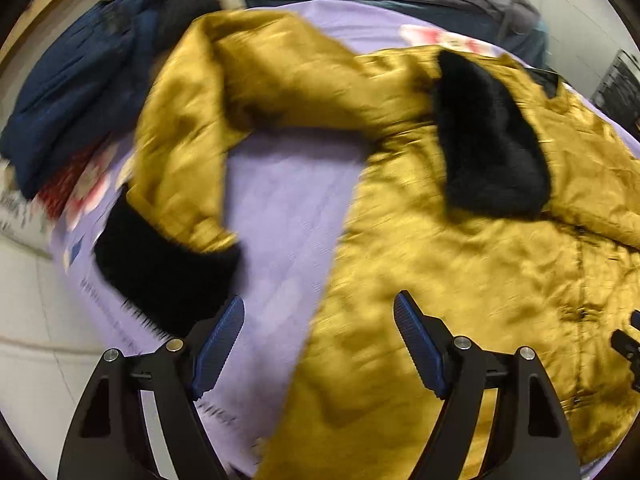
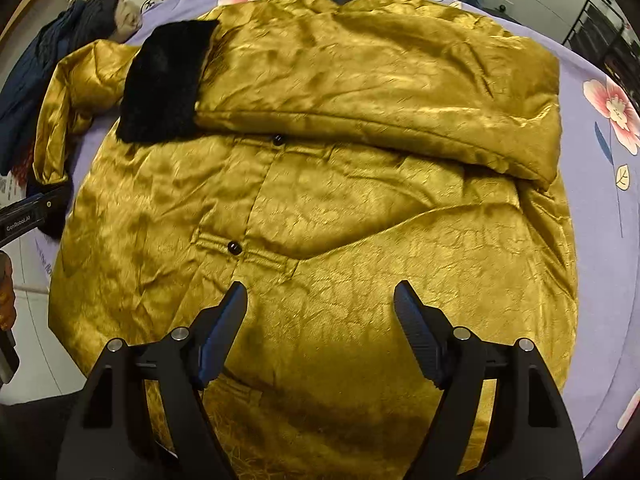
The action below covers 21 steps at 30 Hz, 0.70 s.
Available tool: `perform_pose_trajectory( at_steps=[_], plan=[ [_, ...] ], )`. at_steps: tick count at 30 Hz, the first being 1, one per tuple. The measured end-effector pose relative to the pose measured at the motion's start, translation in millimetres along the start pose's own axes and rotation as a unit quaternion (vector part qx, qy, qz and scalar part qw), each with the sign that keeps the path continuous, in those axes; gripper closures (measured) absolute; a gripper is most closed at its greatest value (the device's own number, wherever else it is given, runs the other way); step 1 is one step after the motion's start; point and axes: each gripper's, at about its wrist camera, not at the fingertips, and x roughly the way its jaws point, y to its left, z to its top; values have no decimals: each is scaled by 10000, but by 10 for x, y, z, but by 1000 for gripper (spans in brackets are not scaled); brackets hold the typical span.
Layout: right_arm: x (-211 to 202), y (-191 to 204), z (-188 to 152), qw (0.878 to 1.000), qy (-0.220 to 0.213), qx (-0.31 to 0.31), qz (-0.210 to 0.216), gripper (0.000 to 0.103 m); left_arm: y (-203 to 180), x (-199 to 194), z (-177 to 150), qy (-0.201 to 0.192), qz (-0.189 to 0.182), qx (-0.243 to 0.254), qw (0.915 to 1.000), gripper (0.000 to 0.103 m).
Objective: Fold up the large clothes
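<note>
Jacket (image 2: 320,208) lies flat on purple bed (image 2: 600,220), one sleeve (image 2: 360,92) folded across; left gripper (image 1: 319,344) and right gripper (image 2: 320,340) both wide open, empty; other sleeve (image 1: 192,128) likely next to grab

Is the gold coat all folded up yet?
No, only partly. One sleeve lies folded across the gold coat; the other sleeve still stretches out on the purple sheet.

Bare purple sheet (image 1: 288,216) between bent sleeve (image 1: 188,120) and coat body (image 1: 460,280); navy clothes (image 1: 68,96) crowding the left edge.
</note>
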Motion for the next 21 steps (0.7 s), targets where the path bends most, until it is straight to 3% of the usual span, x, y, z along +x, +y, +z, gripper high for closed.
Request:
perform_pose_trajectory(
  at_steps=[6,12,16,20,21],
  plan=[
    [-38,56,34,9999,-109,5,31,28,542,84,-104,-65,461,-581,9972,28],
    [-75,77,26,9999,-157,0,17,27,837,381,-23,259,389,-933,9945,28],
    [-110,25,-5,9998,-199,15,-93,27,903,468,123,341,244,-1006,9940,52],
    [-153,-76,0,9994,-272,151,-158,27,978,328,303,125,245,-953,9951,84],
    [-158,-96,4,9993,-289,185,-168,28,1007,271,349,41,248,-960,9951,87]
  ],
)
